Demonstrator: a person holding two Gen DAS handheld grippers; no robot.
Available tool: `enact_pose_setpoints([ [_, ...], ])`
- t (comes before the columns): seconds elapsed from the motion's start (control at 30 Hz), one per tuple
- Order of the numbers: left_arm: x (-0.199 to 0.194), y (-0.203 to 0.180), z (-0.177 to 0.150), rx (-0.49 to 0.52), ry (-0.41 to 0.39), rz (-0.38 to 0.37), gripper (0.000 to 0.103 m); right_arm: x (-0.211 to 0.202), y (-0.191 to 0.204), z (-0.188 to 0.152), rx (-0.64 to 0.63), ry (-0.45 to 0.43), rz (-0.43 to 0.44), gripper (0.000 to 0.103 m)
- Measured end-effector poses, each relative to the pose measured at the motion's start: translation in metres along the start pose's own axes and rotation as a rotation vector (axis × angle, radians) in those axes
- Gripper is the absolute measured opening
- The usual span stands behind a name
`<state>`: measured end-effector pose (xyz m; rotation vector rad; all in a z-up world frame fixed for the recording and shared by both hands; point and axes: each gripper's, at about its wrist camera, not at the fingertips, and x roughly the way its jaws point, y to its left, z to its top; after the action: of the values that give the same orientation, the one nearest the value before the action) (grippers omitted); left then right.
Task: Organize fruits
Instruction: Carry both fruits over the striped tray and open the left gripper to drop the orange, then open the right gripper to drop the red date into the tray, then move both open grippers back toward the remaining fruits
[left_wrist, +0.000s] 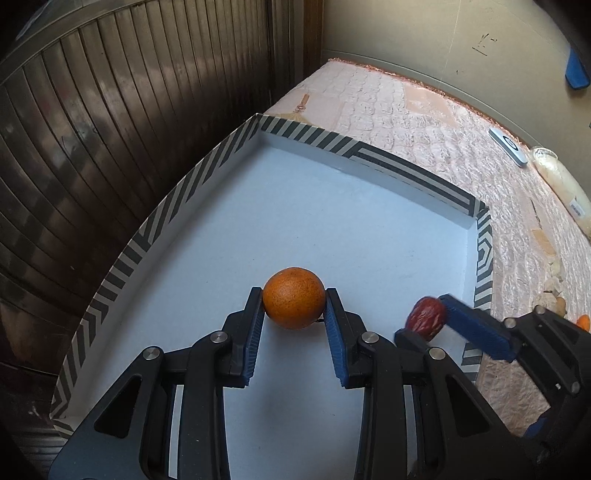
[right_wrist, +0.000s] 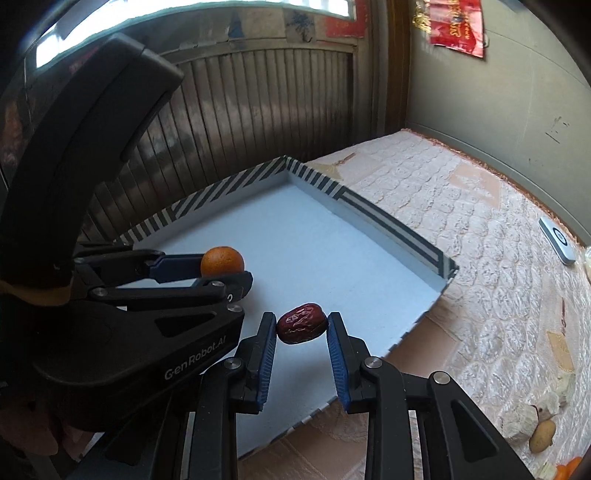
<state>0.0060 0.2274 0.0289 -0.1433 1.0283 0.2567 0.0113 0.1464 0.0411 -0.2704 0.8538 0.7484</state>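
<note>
An orange (left_wrist: 294, 297) sits pinched between the blue pads of my left gripper (left_wrist: 294, 300), which is shut on it above the white floor of a shallow box (left_wrist: 325, 206) with a black-and-white striped rim. My right gripper (right_wrist: 302, 323) is shut on a wrinkled dark red date (right_wrist: 302, 322), held over the box near its right edge. In the left wrist view the date (left_wrist: 425, 318) and the right gripper (left_wrist: 424, 325) show at the right. In the right wrist view the orange (right_wrist: 222, 261) and the left gripper (right_wrist: 225, 269) show at the left.
The box rests on a pale quilted cover (left_wrist: 424, 122) beside a dark slatted door (left_wrist: 92, 147). A white remote (right_wrist: 557, 240) lies near the wall. At the right edge lie a pale fruit (right_wrist: 542, 435), nuts (right_wrist: 524, 419) and bits of orange fruit (right_wrist: 569, 470).
</note>
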Motion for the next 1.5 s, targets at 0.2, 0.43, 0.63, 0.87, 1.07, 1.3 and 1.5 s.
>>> enact_pose_setpoints([
  [0.2, 0.004, 0.002, -0.001, -0.014, 0.013, 0.011, 0.032, 0.010, 0.011, -0.004, -0.048, 0.024, -0.006, 0.027],
  [0.43, 0.005, 0.008, -0.002, -0.041, 0.021, 0.035, 0.032, 0.009, 0.010, -0.004, -0.046, 0.026, 0.001, 0.035],
  [0.63, -0.008, 0.007, -0.003, -0.039, -0.026, 0.060, 0.039, -0.011, 0.008, -0.010, -0.033, -0.020, -0.010, 0.047],
  [0.87, -0.043, -0.007, -0.010, -0.017, -0.133, 0.024, 0.063, -0.049, 0.000, -0.028, -0.001, -0.080, -0.061, 0.048],
  [1.07, -0.064, -0.036, -0.020, 0.036, -0.175, -0.025, 0.063, -0.080, -0.024, -0.051, 0.082, -0.113, -0.105, 0.048],
  [1.3, -0.078, -0.084, -0.035, 0.117, -0.199, -0.103, 0.063, -0.115, -0.060, -0.083, 0.187, -0.128, -0.178, 0.048],
  [1.5, -0.086, -0.122, -0.050, 0.187, -0.208, -0.154, 0.063, -0.145, -0.089, -0.111, 0.293, -0.143, -0.251, 0.048],
])
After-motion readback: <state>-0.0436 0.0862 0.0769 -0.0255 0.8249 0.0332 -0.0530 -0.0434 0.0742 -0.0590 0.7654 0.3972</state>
